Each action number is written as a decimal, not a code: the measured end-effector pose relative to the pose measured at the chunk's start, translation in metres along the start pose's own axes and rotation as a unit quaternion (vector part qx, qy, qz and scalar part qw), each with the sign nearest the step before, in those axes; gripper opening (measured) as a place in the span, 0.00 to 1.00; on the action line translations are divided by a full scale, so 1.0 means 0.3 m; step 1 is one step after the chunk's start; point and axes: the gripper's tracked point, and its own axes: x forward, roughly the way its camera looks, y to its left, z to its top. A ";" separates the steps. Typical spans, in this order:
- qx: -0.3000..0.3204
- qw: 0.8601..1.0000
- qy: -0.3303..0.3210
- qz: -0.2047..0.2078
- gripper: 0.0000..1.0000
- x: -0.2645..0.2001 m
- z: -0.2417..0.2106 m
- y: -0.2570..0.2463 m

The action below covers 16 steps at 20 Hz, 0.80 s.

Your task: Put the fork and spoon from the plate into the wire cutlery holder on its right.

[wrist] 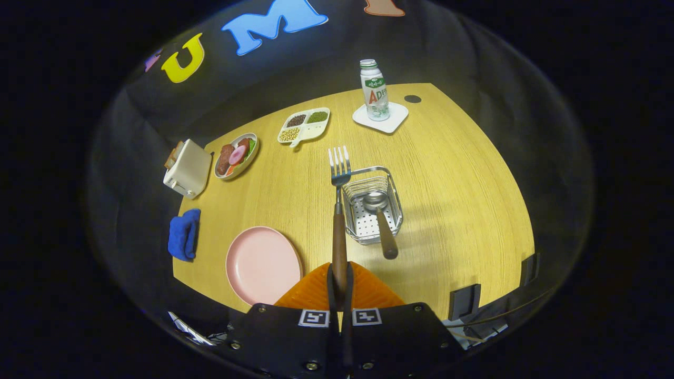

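Already the pink plate (261,263), at ten o'clock from the fingers, lies bare. Next, the gripper (339,284) pinches the fork (339,210) by its handle, tines pointing ahead. At one o'clock, the wire cutlery holder (373,210) has the spoon (380,218) in it. Last step: likely swing right, tip the fork over the holder, then release.

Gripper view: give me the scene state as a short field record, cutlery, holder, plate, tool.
tool: shut on the fork, both fingers pressing its wooden handle
fork: held, tines pointing forward, beside the holder's left rim
spoon: in the wire cutlery holder, bowl down, handle leaning out over the near rim
wire cutlery holder: on the table, right of the plate
plate: pink, no cutlery on it
remaining: fork into holder
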 end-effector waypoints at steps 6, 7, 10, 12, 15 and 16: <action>-0.018 0.999 0.049 -0.013 0.02 -0.001 -0.048 -0.042; -0.020 0.998 0.060 -0.014 0.02 -0.002 -0.057 -0.046; -0.028 0.995 0.096 -0.021 0.02 -0.008 -0.078 -0.073; -0.030 0.992 0.118 -0.023 0.02 -0.010 -0.086 -0.081; -0.045 0.988 0.146 -0.031 0.02 -0.023 -0.093 -0.095; -0.052 0.986 0.152 -0.034 0.02 -0.027 -0.088 -0.095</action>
